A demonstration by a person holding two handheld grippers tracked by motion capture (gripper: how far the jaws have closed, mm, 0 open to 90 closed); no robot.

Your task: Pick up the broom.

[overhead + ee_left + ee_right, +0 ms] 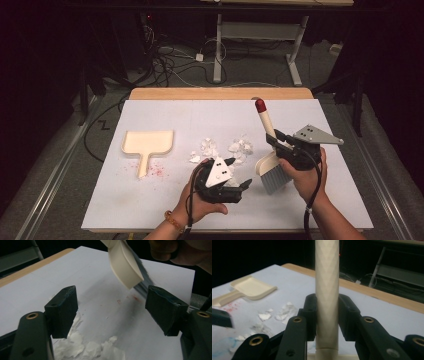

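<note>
A cream brush [272, 170] with a red-tipped handle and grey bristles hangs over the white mat [150, 200], right of centre. My right gripper [280, 142] is shut on the brush's handle [327, 290], which stands upright between the jaws. My left gripper [241, 184] hovers low near the front edge, pointing right toward the brush head [125, 265]. Its jaws are open with nothing between them [112, 307]. A pile of white paper scraps [220, 150] lies mid-mat, just beyond the left gripper. A cream dustpan [148, 144] lies flat at the left.
Red specks [157, 170] dot the mat beside the dustpan's handle. The wooden table edge [220, 93] runs along the far side. Beyond it are a desk frame [260, 45] and cables on the floor. The mat's front left is bare.
</note>
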